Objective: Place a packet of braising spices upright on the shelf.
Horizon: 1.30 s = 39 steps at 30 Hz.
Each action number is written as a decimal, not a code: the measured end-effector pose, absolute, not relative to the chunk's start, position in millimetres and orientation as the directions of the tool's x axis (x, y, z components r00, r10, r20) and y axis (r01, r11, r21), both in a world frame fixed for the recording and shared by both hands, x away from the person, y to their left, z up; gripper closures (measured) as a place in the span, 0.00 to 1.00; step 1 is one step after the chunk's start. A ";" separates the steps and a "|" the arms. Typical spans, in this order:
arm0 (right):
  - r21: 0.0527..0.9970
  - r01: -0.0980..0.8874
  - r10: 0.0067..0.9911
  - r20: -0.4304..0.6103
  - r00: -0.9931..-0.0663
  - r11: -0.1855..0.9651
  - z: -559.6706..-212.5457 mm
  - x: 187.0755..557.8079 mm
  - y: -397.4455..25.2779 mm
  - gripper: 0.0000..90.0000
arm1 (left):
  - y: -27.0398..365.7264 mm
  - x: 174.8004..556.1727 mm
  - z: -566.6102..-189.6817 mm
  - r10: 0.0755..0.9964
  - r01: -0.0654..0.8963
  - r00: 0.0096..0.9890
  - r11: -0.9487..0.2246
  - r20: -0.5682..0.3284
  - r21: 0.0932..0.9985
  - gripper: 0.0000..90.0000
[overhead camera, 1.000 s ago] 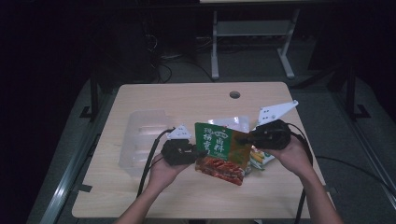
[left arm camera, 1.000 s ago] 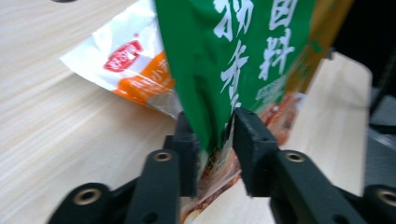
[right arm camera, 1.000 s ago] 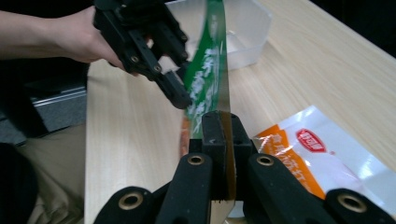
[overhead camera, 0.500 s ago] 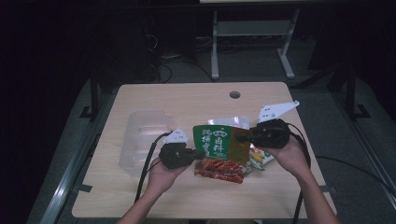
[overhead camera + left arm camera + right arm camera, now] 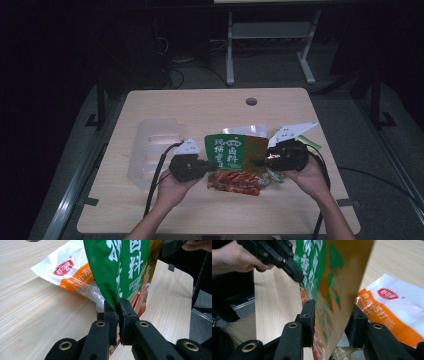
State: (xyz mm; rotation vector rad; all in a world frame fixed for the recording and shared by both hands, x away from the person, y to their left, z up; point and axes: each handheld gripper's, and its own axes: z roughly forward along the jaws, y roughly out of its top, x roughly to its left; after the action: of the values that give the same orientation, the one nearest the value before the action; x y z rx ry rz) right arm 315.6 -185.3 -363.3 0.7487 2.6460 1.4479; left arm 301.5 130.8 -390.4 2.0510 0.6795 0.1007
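From the high view, the green seasoning pouch (image 5: 234,154) was seen held up between the two grippers near the table's (image 5: 210,107) front edge, over a red snack packet (image 5: 235,182). The left gripper (image 5: 206,164) was set at the pouch's nine o'clock edge, the right gripper (image 5: 262,161) at its three o'clock edge. A clear plastic tray (image 5: 150,145) lay well apart at nine o'clock.

In the left gripper view, the jaws of the left gripper (image 5: 118,312) were seen pressed together on the green pouch's (image 5: 120,267) side seam, the film creased where it was pinched. A white-and-orange packet (image 5: 72,275) lay flat on the table at ten o'clock.

In the right gripper view, the right gripper (image 5: 332,322) was seen with its jaws spread wide, the pouch's (image 5: 332,285) orange edge hanging between them, apparently untouched. The white-and-orange packet (image 5: 392,305) lay at three o'clock.

The pouch was judged light, thin, floppy and slick; a sealed side seam was judged the firmest place to be gripped, since the loose middle could be crumpled or slipped.
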 end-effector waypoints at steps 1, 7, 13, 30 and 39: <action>0.802 0.394 0.428 0.194 -0.883 0.449 -365.5 315.3 -184.4 0.70 | 130.8 301.5 -390.4 0.503 0.426 0.843 -0.404 -0.192 0.810 0.96; 0.797 0.413 0.430 0.217 -0.877 0.441 -378.6 314.7 -178.7 0.73 | 130.7 301.2 -390.4 0.501 0.421 0.845 -0.406 -0.187 0.811 0.95; 0.800 0.418 0.444 0.216 -0.870 0.430 -389.2 313.7 -171.9 0.84 | 130.7 300.5 -390.3 0.503 0.419 0.845 -0.410 -0.183 0.810 0.95; 0.809 0.415 0.418 0.235 -0.877 0.415 -390.2 312.9 -170.4 1.00 | 138.2 290.8 -388.8 0.535 0.408 0.834 -0.436 -0.134 0.802 0.68; 0.826 0.386 0.401 0.217 -0.890 0.410 -384.9 307.9 -171.9 1.00 | 144.3 277.3 -386.3 0.551 0.395 0.828 -0.434 -0.108 0.810 0.55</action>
State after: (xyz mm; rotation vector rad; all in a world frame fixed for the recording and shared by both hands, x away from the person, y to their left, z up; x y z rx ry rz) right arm 307.9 -171.9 -384.9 0.7330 2.6245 1.5319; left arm 277.3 144.3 -386.3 2.0813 0.6933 0.2131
